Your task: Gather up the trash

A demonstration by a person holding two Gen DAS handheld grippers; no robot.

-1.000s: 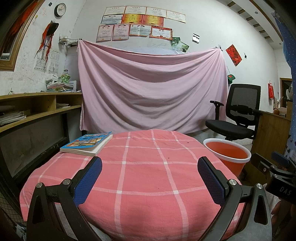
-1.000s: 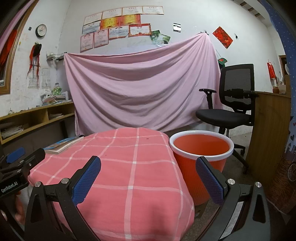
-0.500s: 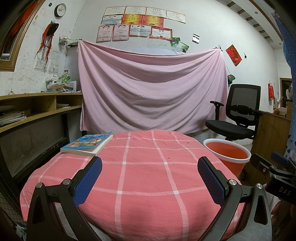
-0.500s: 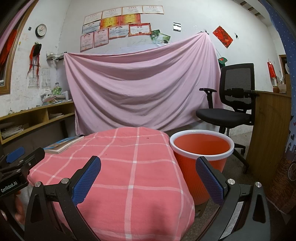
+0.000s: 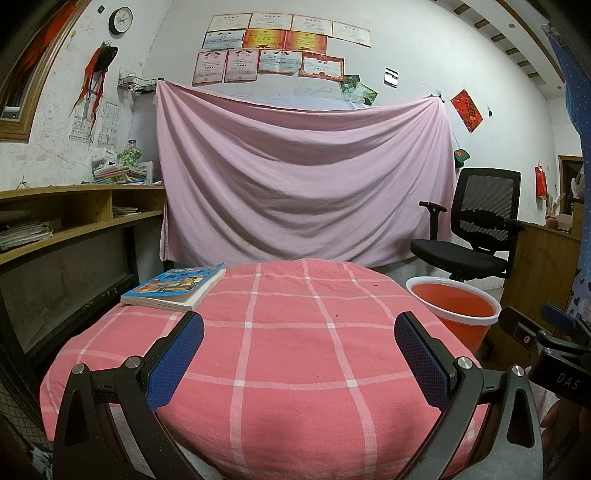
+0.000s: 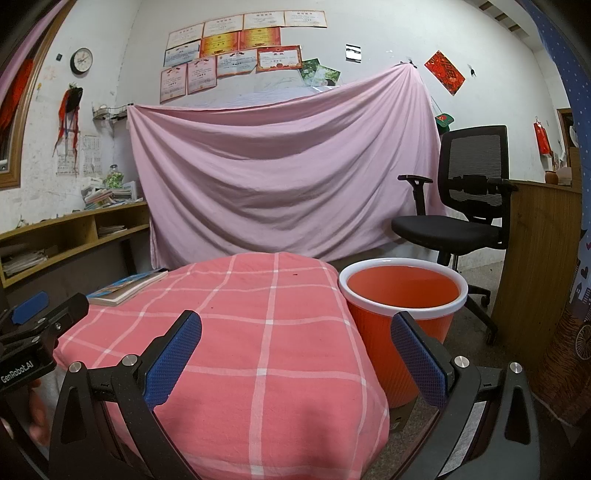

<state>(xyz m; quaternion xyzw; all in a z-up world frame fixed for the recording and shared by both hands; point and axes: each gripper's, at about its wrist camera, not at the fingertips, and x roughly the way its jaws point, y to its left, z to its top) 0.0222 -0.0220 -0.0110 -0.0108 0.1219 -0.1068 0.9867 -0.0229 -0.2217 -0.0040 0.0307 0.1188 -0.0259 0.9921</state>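
Above the rounded checked-cloth table (image 5: 288, 354), both tools, left (image 5: 299, 354) and right (image 6: 295, 350), gape empty beside a ribbed orange bin (image 6: 400, 325).

You were facing a white wall (image 5: 406, 44) with certificates (image 5: 284, 46) pinned up and a big pink sheet (image 5: 303, 184) draped under them. A clock (image 5: 120, 21) hung upper left, wooden shelves (image 5: 74, 218) ran along the left, and a black office chair (image 6: 465, 206) sat right.
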